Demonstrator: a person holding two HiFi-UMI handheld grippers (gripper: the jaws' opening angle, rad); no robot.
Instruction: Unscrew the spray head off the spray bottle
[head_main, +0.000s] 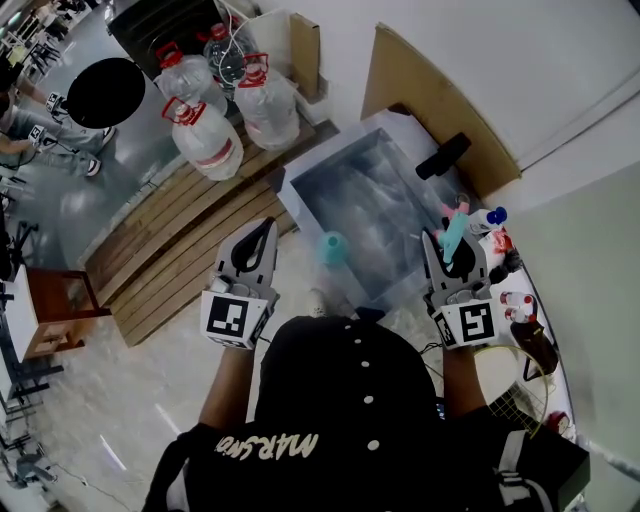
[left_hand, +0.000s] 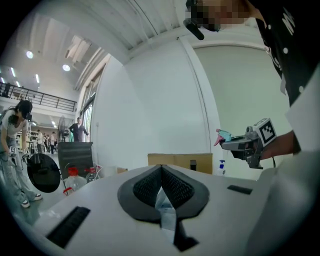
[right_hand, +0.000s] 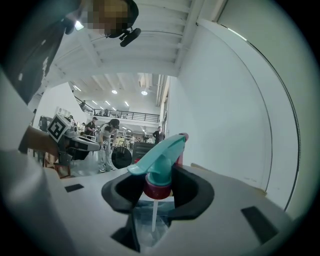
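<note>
The right claw (right_hand: 161, 192) is clamped on the spray head (right_hand: 162, 165). Its pads press the dark red collar (right_hand: 158, 189) just under the teal trigger (right_hand: 152, 155), which sticks up above them. Below the collar the white tube (right_hand: 154, 215) hangs bare, so the head looks already off its bottle. It should be a light piece of hard plastic. The collar is the stout part to hold, while the trigger would give and the thin tube would bend.

Level with it and well apart, the left claw (left_hand: 161, 180) is clenched on nothing.

Ahead of both claws, between them and lower down, a pale blue bottle (head_main: 333, 247) stands by the near edge of the steel tabletop (head_main: 380, 170). Whether it is on the tabletop or just beside it I cannot tell. It is probably thin-walled, light and easy to tip, so best taken round the body.

Far beyond the left claw, big water jugs (head_main: 205, 135) stand on wooden boards (head_main: 190, 240).
</note>
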